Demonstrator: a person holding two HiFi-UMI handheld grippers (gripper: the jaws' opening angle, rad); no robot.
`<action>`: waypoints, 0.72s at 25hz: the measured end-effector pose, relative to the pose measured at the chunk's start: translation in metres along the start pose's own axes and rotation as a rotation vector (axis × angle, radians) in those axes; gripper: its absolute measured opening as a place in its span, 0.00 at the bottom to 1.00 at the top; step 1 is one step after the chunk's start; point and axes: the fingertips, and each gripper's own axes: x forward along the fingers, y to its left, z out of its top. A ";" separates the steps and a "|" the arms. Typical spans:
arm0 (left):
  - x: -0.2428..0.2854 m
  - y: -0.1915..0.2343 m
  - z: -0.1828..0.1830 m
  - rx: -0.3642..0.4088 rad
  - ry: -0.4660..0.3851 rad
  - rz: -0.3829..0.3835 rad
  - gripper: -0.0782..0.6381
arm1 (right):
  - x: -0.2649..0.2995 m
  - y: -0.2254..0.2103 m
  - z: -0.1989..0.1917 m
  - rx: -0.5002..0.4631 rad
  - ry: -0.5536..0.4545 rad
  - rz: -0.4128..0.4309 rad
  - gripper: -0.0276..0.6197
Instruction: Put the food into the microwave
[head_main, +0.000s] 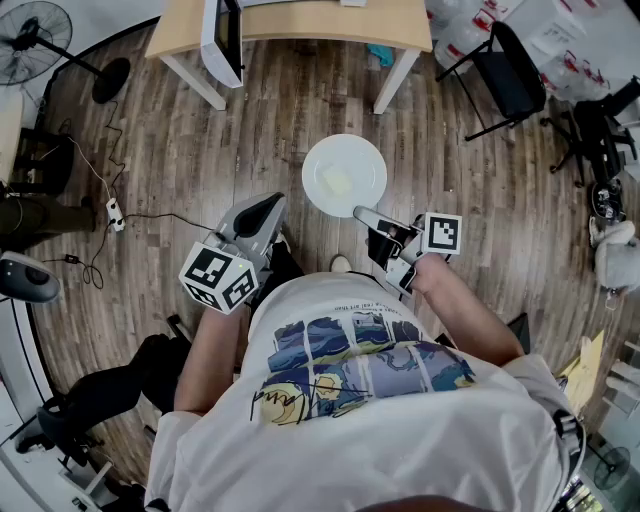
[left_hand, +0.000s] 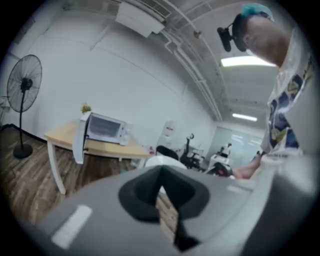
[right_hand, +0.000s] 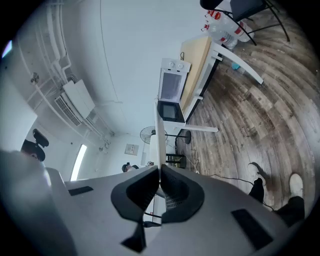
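A white plate with a pale yellow piece of food hangs level above the wood floor. My right gripper is shut on its near rim; in the right gripper view the plate shows edge-on as a thin white line running out from the closed jaws. My left gripper sits left of the plate, apart from it, its jaws together on nothing. The white microwave stands on the wooden table ahead, its door swung open.
A standing fan is at the far left, with a power strip and cable on the floor nearby. A black folding chair and white bags stand at the right of the table. Bare wood floor lies between me and the table.
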 end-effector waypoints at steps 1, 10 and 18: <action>-0.001 0.007 0.005 0.001 -0.004 -0.006 0.12 | 0.007 0.001 0.002 0.009 -0.003 -0.004 0.06; -0.020 0.107 0.056 0.037 -0.011 -0.073 0.12 | 0.097 0.008 0.044 0.012 -0.060 -0.067 0.06; -0.039 0.188 0.089 0.063 -0.022 -0.115 0.12 | 0.160 -0.001 0.099 0.018 -0.181 -0.107 0.06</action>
